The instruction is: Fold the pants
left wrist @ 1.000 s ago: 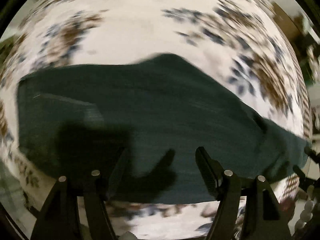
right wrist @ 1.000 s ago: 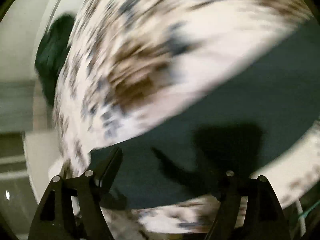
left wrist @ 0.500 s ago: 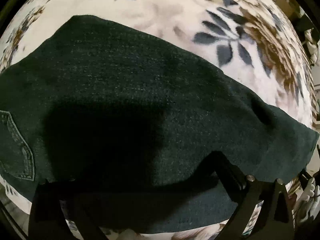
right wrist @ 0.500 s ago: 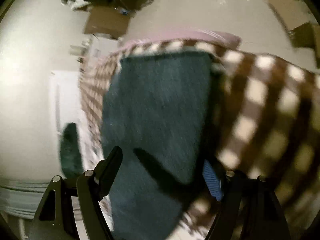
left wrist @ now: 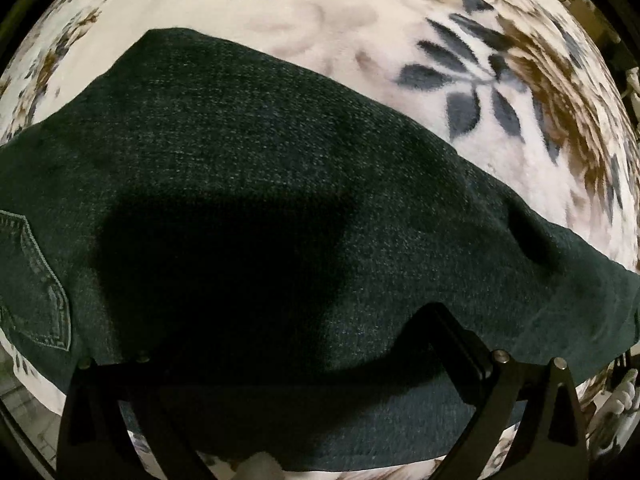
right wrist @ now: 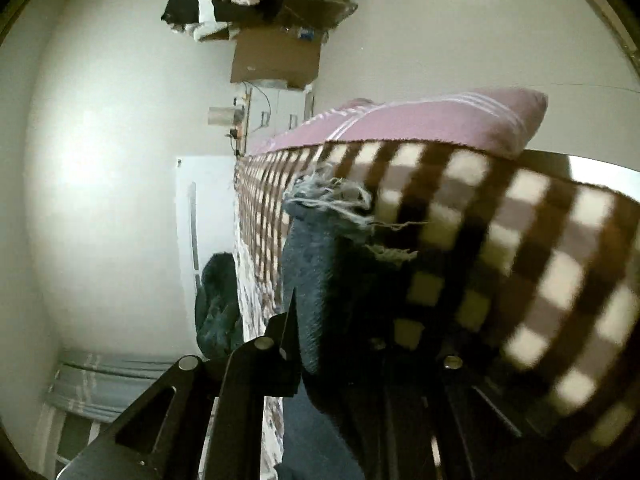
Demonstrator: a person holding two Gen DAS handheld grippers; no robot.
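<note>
On the left, the pants [left wrist: 280,200] lie spread on the floral blanket [left wrist: 400,40], a back pocket [left wrist: 36,292] at the frame's left edge. A second ago the left claw [left wrist: 304,344] hung wide above the cloth; now it has come down, one finger under the denim edge and the other [left wrist: 460,344] on top, so it seems set to pinch the fabric, though I cannot tell whether it has closed. Further right, the right claw [right wrist: 360,344] has turned on its side since then and is tight on a trouser leg whose frayed hem [right wrist: 340,200] points away over the checked blanket [right wrist: 520,260]. That suggests a fold is being started, leg end carried towards the waist. Around it: a pink pillow [right wrist: 420,120], a dark garment [right wrist: 218,304] hanging off the bed's edge (possibly a snag), and a cardboard box [right wrist: 276,60] beyond.
</note>
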